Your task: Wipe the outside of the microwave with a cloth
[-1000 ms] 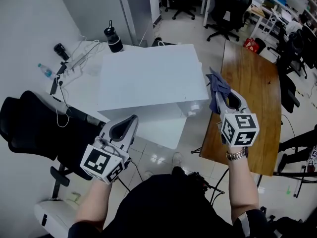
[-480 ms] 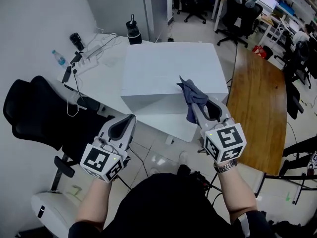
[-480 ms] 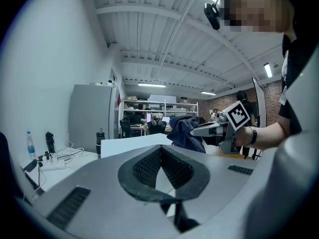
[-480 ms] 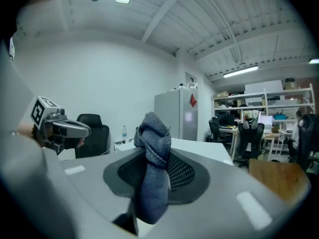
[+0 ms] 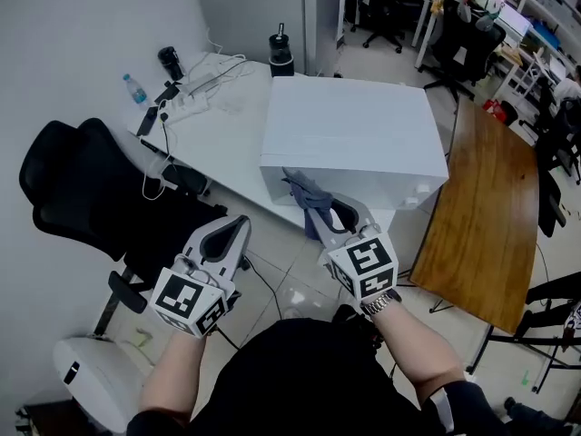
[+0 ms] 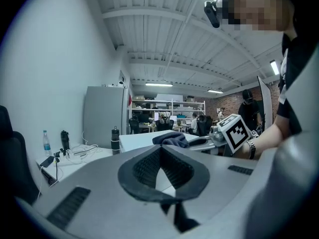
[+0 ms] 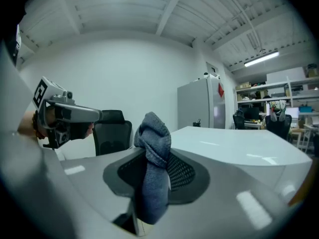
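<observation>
The microwave (image 5: 349, 134) is a white box on the white desk, seen from above. My right gripper (image 5: 320, 211) is shut on a grey-blue cloth (image 5: 305, 193), which sticks up from the jaws just before the microwave's near front corner; whether it touches, I cannot tell. In the right gripper view the cloth (image 7: 152, 173) hangs bunched between the pads, with the microwave top (image 7: 234, 148) to the right. My left gripper (image 5: 240, 222) is shut and empty, lower left of the microwave and apart from it. In the left gripper view its jaws (image 6: 160, 149) meet, and the cloth (image 6: 170, 139) shows beyond.
A black office chair (image 5: 82, 189) stands left of the desk (image 5: 222, 130), which carries cables, a water bottle (image 5: 134, 88) and a black flask (image 5: 280, 48). A wooden table (image 5: 486, 216) lies to the right. A white stool (image 5: 91, 380) is at bottom left.
The right gripper has carried the cloth leftwards from the microwave's right side to its near front corner. The left gripper has shifted a little and stayed shut.
</observation>
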The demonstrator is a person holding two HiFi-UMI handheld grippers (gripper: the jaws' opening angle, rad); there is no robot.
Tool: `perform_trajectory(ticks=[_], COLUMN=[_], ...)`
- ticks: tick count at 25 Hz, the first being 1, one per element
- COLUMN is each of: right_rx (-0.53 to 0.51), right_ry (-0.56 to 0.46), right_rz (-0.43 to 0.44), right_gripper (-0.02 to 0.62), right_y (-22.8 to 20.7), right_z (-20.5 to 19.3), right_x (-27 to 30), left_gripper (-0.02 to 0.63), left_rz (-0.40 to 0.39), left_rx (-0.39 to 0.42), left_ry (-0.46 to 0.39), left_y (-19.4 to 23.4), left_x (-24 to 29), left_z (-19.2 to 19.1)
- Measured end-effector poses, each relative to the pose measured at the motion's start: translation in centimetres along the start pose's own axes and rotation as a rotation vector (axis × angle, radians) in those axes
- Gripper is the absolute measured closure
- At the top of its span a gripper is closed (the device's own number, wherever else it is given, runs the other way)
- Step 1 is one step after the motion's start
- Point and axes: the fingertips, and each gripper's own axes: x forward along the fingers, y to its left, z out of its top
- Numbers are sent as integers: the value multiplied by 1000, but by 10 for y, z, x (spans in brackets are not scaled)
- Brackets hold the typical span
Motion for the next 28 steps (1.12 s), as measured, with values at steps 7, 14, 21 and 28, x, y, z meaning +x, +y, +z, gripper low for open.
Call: perform_trajectory(ticks=[7, 14, 21, 28], right_rx=[33, 97, 169, 175], right_ry=[78, 185, 214, 216], right_rz=[33, 19, -50, -118], right_gripper=[489, 489, 489, 489], right_y=[21, 22, 7, -9], right_z=[-45, -88, -106, -108], right_x=[63, 116, 141, 130], left_gripper=[601, 601, 601, 601], left_rz=[30, 48, 41, -8], left_rx=[-2, 0, 1, -6], left_ry=[9, 30, 42, 47], left_y=[22, 42, 53, 54], left_x=[-20, -29, -31, -17], left_z=[-6, -13, -17, -20])
